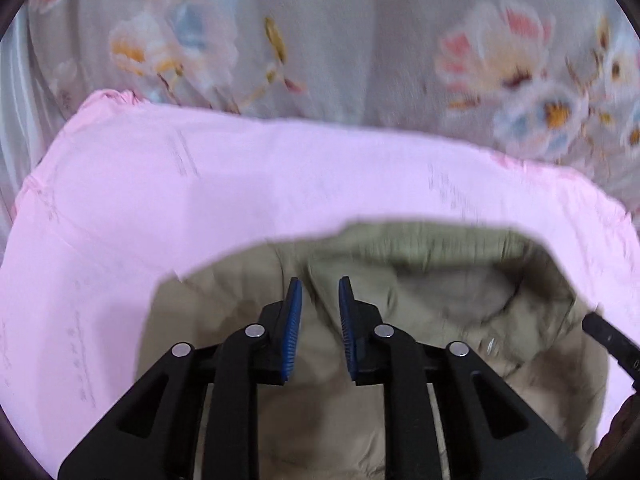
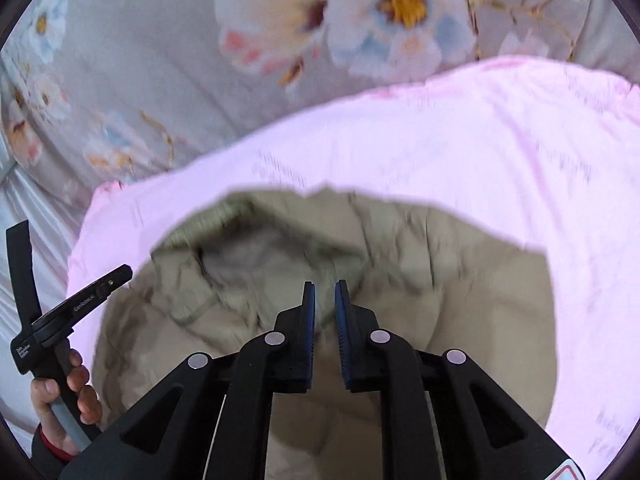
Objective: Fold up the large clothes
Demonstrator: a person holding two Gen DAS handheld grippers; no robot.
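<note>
Both grippers are hovering over the puffy beige quilted jacket (image 1: 360, 360), which is lying on a pink sheet (image 1: 200, 184). Your left gripper (image 1: 320, 292) and right gripper (image 2: 325, 294) are standing slightly parted, pinching nothing; fabric is lying beneath the tips.

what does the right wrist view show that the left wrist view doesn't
Only the right wrist view shows the person's hand gripping the handle of the left hand-held gripper, and pale satin fabric at its left edge. Only the left wrist view shows a metal snap button on the jacket. Both share the beige jacket lying on the pink sheet, with the floral bedcover beyond.
</note>
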